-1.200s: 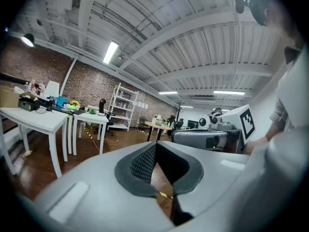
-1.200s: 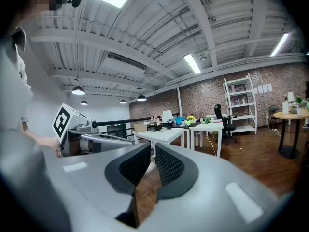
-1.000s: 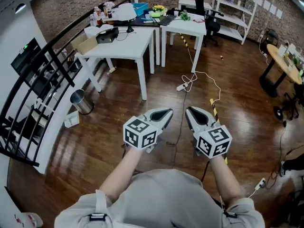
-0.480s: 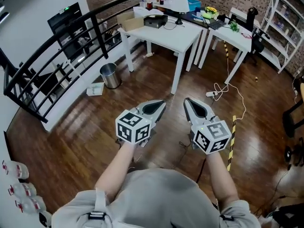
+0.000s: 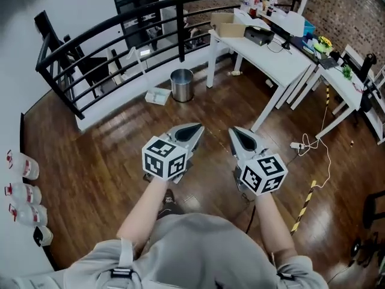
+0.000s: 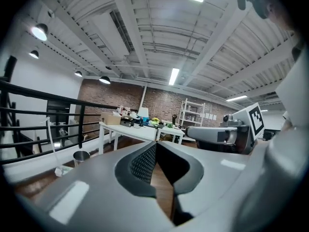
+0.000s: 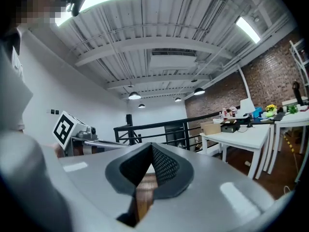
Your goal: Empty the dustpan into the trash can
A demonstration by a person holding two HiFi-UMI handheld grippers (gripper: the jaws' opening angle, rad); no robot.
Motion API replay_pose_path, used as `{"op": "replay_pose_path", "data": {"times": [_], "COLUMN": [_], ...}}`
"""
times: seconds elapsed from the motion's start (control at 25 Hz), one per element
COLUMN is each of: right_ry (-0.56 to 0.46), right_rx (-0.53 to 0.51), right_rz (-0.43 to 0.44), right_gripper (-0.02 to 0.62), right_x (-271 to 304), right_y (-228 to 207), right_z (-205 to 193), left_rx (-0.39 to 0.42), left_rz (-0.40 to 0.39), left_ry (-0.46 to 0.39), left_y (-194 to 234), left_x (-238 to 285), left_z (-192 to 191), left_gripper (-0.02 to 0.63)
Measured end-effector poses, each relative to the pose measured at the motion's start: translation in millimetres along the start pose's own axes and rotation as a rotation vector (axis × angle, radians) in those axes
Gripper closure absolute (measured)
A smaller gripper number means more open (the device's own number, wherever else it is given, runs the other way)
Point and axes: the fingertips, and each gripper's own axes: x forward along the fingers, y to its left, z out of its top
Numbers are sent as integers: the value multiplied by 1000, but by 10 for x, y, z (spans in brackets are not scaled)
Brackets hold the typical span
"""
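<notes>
2 tools point nearly level across a wooden floor (image 5: 90,161): the left hand-held gripper (image 5: 195,127) and the right hand-held gripper (image 5: 234,132), side by side, each with its jaws closed tight and nothing between them. The trash can (image 5: 181,84), a small metal bin, stands well ahead of the left hand-held gripper at the foot of a black railing (image 5: 108,38). What looks like the white dustpan (image 5: 157,95) lies just beside the bin, to the left as the hand-held grippers face it, with a thin white handle rising toward the rails. Neither is touched yet.

The likely trouble lies in the lift. A narrow pinch on that thin handle could let the pan swing and tip its load onto the boards short of the bin, and a careless strike on the rim could knock the light can over. The pan sits close under the railing, leaving little room beyond it to swing a long handle. Open floor runs straight ahead of both tools. To the right of the right hand-held gripper, the leg of a white table (image 5: 271,53) and a trailing cable (image 5: 313,143) crowd the way, and bottles (image 5: 21,179) line the wall far off to the left.
</notes>
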Motion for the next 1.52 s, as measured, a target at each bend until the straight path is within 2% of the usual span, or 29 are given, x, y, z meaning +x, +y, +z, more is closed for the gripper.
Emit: {"op": "replay_pose_path", "data": {"times": [0.2, 0.52, 0.68, 0.8, 1.04, 1.4, 1.52], "right_ry": [37, 76, 119, 126, 113, 107, 107], "right_rx": [13, -4, -70, -65, -41, -25, 2], "right_rz": [63, 113, 177, 209, 277, 393, 390], "right_gripper": [595, 595, 595, 595, 595, 595, 595], "right_x": [981, 2339, 2868, 3191, 3901, 5068, 5431], "right_y": [323, 848, 998, 983, 677, -227, -546], "right_z": [-75, -90, -101, -93, -36, 201, 273], "left_rx": [-8, -38, -33, -43, -70, -41, -31], "left_rz": [103, 104, 115, 132, 192, 356, 401], "left_ry": [-12, -22, -9, -23, -27, -90, -112], "left_y": [1011, 2364, 2901, 3233, 3882, 4972, 5270], "left_x": [-290, -693, -697, -621, -216, 681, 919], "left_z": [95, 180, 229, 301, 383, 789, 942], "left_gripper": [601, 601, 601, 601, 601, 597, 597]}}
